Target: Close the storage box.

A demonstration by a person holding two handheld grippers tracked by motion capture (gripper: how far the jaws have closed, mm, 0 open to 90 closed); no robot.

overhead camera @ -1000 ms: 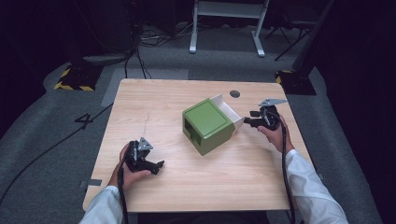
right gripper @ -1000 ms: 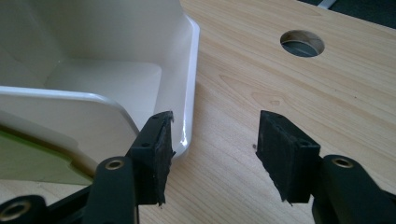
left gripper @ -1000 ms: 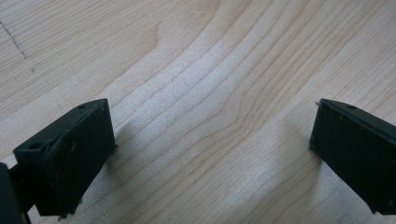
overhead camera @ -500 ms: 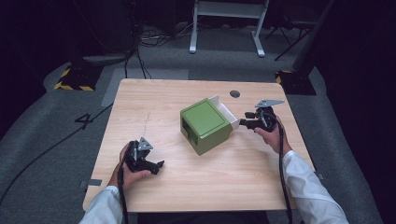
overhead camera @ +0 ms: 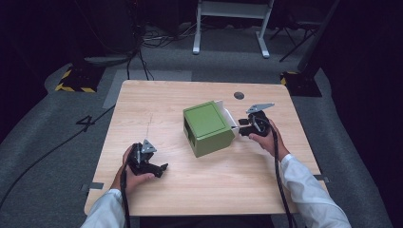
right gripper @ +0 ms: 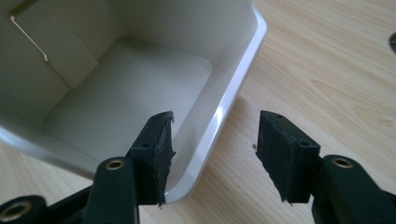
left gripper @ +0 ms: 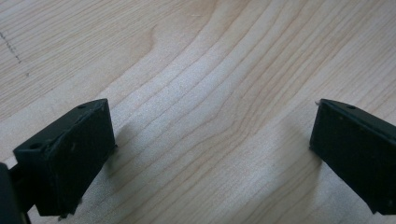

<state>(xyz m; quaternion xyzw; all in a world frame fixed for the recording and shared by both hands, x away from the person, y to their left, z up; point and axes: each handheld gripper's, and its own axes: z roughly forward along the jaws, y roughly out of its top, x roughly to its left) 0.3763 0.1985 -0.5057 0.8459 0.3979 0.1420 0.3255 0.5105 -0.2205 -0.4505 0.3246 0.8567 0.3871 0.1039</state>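
Observation:
A green box (overhead camera: pixel 205 122) lies in the middle of the wooden table (overhead camera: pixel 199 194), with a white inner drawer (overhead camera: pixel 227 114) sticking out of its right side. My right gripper (overhead camera: pixel 240 126) is at the drawer's open end. In the right gripper view (right gripper: pixel 212 156) one jaw is inside the white drawer (right gripper: pixel 121 84) and the other outside, with the rim between them and a clear gap to the outer pad, so it is open. My left gripper (overhead camera: pixel 160 168) rests on the table at the front left. It is open (left gripper: pixel 210 154) over bare wood.
A dark round hole (overhead camera: pixel 239 95) is in the table top behind the right gripper. Cables trail from both grippers off the front edge. On the floor beyond the table stand a white frame (overhead camera: pixel 230 19) and a yellow-black striped base (overhead camera: pixel 76 78).
My right gripper has moved left toward the green box, and less of the white drawer now sticks out. The left gripper has stayed put.

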